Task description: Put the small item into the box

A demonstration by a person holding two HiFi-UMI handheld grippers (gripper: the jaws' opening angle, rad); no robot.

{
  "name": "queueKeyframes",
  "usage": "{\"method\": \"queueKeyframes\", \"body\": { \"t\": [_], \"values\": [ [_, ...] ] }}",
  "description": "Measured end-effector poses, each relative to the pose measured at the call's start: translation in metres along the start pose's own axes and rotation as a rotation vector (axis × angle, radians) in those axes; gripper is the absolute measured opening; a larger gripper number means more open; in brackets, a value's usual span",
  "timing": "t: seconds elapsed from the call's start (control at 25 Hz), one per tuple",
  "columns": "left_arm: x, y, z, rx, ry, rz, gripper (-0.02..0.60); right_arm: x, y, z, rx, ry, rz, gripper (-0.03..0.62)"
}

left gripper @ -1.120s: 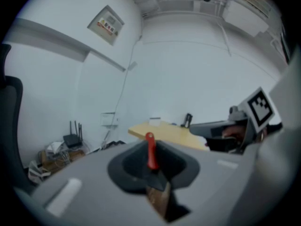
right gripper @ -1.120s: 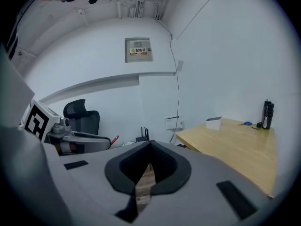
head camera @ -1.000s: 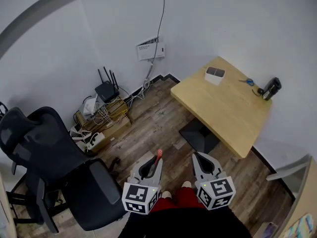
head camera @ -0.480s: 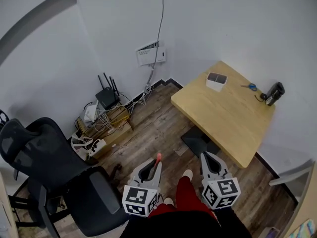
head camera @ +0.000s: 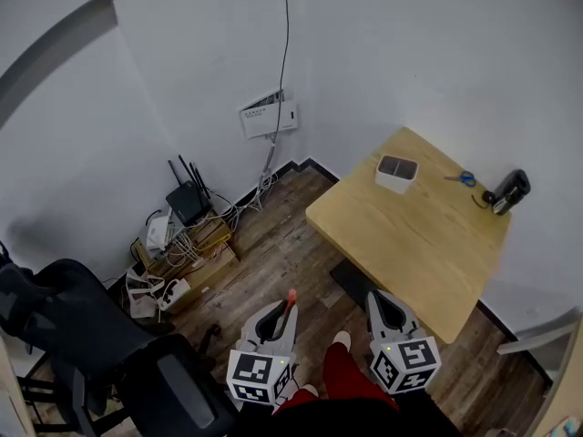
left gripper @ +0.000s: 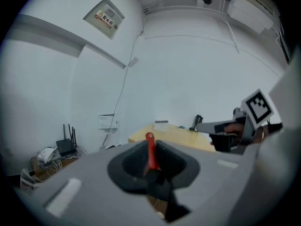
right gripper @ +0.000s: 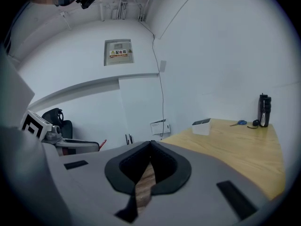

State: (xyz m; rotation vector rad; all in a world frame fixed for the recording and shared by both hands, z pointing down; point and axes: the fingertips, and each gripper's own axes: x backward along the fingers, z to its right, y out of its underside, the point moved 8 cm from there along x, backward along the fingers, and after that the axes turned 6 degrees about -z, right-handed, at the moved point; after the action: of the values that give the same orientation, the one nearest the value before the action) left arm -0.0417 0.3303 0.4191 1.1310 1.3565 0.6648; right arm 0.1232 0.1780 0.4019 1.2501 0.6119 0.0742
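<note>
A small red stick-like item (head camera: 290, 302) pokes out from my left gripper (head camera: 276, 319), which is shut on it low in the head view. The left gripper view shows the red item (left gripper: 150, 149) upright between the closed jaws. My right gripper (head camera: 383, 309) is shut with nothing in it; its jaws meet at the tip (right gripper: 150, 143). The white open box (head camera: 396, 173) stands on the far corner of the wooden table (head camera: 410, 244), well ahead of both grippers. It also shows as the box (right gripper: 202, 125) and the box (left gripper: 161, 123).
Blue scissors (head camera: 465, 178) and a black bottle (head camera: 510, 191) lie at the table's far right. A black office chair (head camera: 82, 335) stands at the lower left. A router and tangled cables (head camera: 187, 209) sit on cartons by the wall. Red-trousered legs (head camera: 342, 371) stand on the wood floor.
The view has shifted: the table and box sit lower and nearer, and the chair has slid toward the left edge. Both grippers stay shut, the left still holding the red item.
</note>
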Motion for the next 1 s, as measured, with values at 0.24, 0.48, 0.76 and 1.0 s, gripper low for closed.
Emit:
{"method": "queueKeyframes", "body": {
  "t": [0.24, 0.48, 0.76, 1.0],
  "values": [
    [-0.046, -0.022, -0.007, -0.001, 0.006, 0.020, 0.049, -0.037, -0.017, 0.029, -0.001, -0.005, -0.018, 0.008],
    [-0.088, -0.049, -0.014, -0.009, -0.001, 0.027, 0.049, -0.066, -0.038, 0.063, -0.010, 0.023, -0.018, 0.008],
    [-0.137, -0.073, -0.014, -0.019, 0.007, 0.020, 0.049, -0.086, -0.055, 0.102, -0.032, 0.047, -0.021, 0.008],
    [-0.179, -0.090, -0.005, -0.040, 0.030, 0.013, 0.049, -0.095, -0.066, 0.139, -0.052, 0.091, -0.019, 0.008]
  ]
}}
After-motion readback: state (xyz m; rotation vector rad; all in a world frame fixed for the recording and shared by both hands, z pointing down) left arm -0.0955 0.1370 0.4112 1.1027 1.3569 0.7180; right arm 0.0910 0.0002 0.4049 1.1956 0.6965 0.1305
